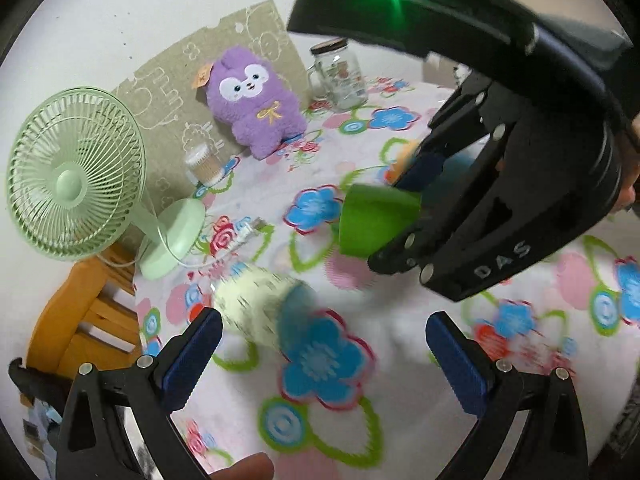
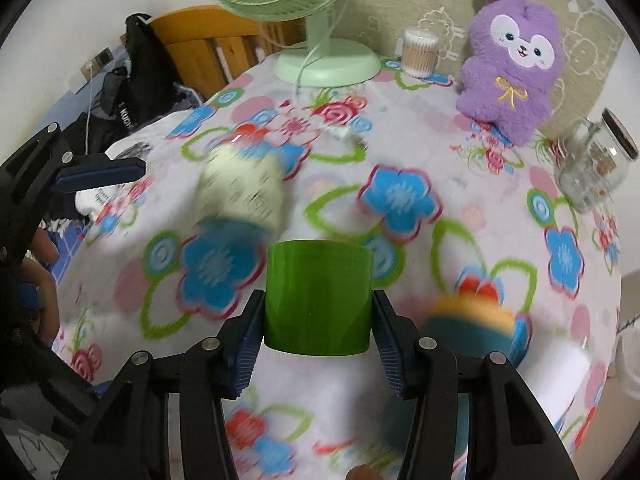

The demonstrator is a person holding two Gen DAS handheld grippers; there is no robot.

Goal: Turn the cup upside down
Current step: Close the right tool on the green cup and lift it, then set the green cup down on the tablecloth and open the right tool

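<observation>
A green cup (image 2: 318,298) is held between the blue pads of my right gripper (image 2: 318,320), which is shut on its sides above the flowered tablecloth (image 2: 400,200). In the left wrist view the green cup (image 1: 376,218) lies tilted in the right gripper (image 1: 404,208), its rim hidden. A cream cup with a blue inside (image 1: 260,308) lies on its side, blurred, just beyond my left gripper (image 1: 324,344), which is open and empty. The cream cup (image 2: 240,192) also shows in the right wrist view.
A green desk fan (image 1: 80,176), a purple plush toy (image 1: 256,100), a glass jar mug (image 1: 340,76) and a cotton swab tub (image 1: 204,164) stand at the back. An orange and blue cup (image 2: 476,324) sits right of the green cup. A wooden chair (image 1: 80,320) stands by the table.
</observation>
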